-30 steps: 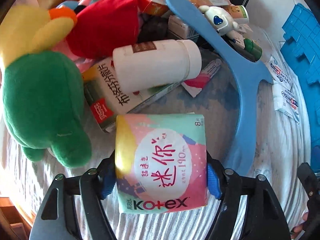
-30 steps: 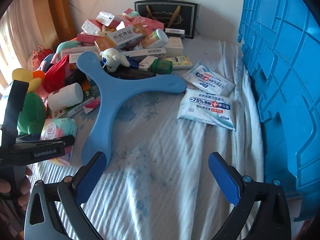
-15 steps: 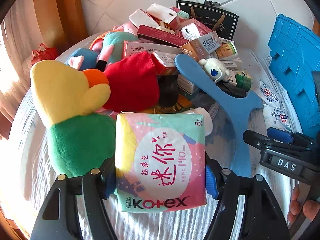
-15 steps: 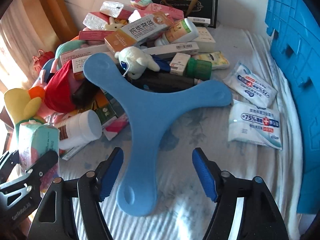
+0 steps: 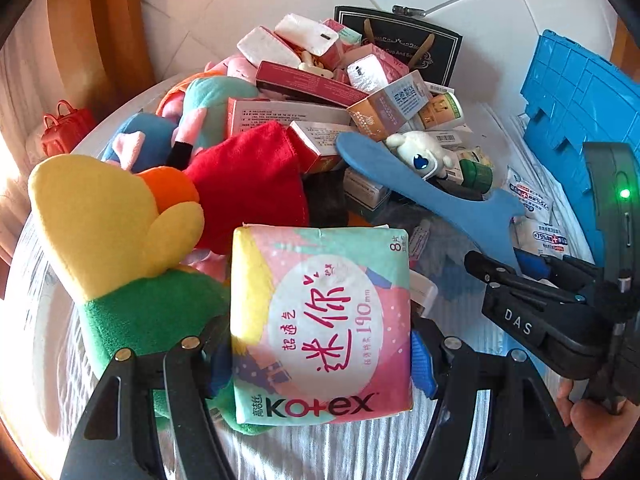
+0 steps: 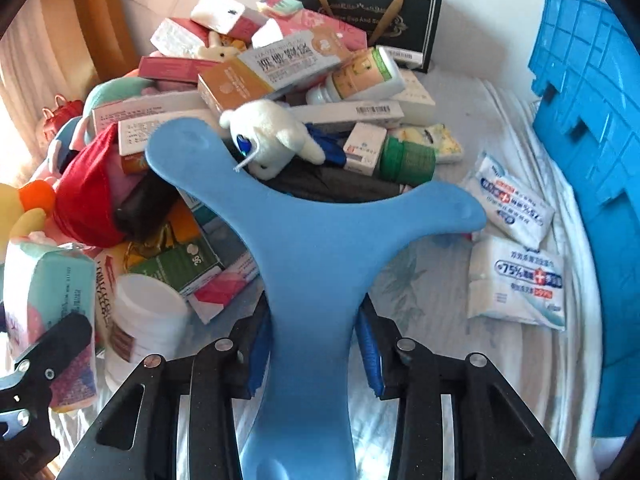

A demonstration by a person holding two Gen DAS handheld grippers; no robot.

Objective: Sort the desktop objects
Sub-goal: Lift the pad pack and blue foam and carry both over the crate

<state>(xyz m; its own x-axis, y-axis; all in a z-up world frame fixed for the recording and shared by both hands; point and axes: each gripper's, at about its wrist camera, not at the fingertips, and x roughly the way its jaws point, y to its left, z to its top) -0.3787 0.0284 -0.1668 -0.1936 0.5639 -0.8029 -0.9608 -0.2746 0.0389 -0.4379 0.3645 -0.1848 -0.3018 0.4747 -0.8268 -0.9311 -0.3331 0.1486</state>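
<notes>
Left gripper point(image 5: 320, 356) clamps the Kotex pack point(image 5: 320, 320). Right gripper point(image 6: 314, 354) seems closed on the blue three-armed piece point(image 6: 316, 240) — lifting could topple the white plush point(image 6: 272, 136) at 11 o'clock.

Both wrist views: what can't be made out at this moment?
- Left wrist: the Kotex pack hides the left gripper pads' contact and the bed behind.
- Right wrist: whether the right gripper pads touch the blue three-armed piece is unclear; its near arm is cut off by the frame.
- Box print is too small to read.
</notes>
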